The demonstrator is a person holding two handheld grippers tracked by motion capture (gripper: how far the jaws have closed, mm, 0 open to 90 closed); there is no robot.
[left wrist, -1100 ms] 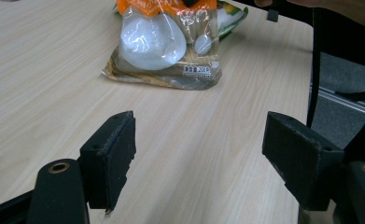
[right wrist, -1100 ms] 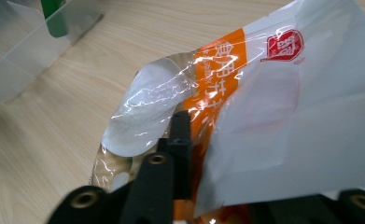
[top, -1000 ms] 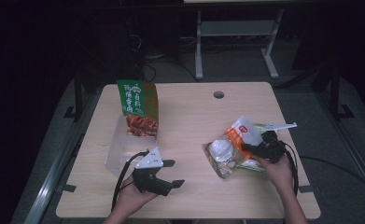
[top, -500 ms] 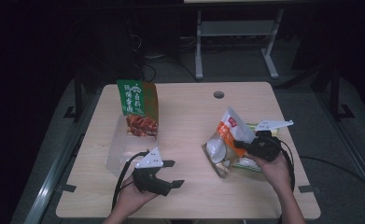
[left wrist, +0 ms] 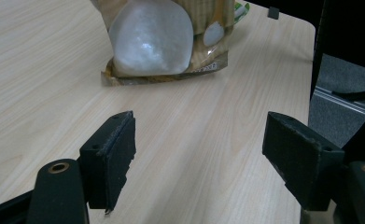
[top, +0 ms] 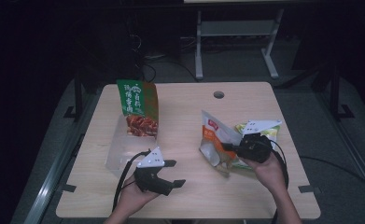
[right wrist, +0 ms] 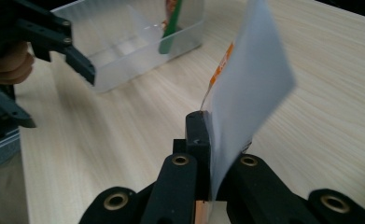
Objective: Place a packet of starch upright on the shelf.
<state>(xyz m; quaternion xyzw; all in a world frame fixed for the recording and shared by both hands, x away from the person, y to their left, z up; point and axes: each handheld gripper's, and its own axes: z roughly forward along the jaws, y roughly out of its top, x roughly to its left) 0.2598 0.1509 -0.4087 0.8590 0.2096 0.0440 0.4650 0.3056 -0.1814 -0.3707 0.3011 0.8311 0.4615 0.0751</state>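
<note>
An orange and white snack packet [top: 214,134] hangs tilted up over the right half of the table, and my right gripper [top: 228,147] is shut on its edge. In the right gripper view the jaws [right wrist: 208,149] pinch the pale packet [right wrist: 250,93] flat. The left gripper view has the packet's clear window [left wrist: 152,37], with its lower edge at or just above the wood. My left gripper [top: 178,173] rests open near the front left edge, with only bare table between its pads [left wrist: 110,158]. A clear plastic box [top: 117,151] holds an upright green snack bag [top: 136,100].
A green and yellow packet [top: 272,133] lies flat on the table under my right hand. A round cable hole [top: 219,94] sits near the table's far edge. In the right gripper view the clear box [right wrist: 124,42] and my left gripper [right wrist: 59,98] lie ahead.
My right gripper has risen and shifted left with the orange packet, tipping it up off the pile. The left gripper has stayed where it was.
</note>
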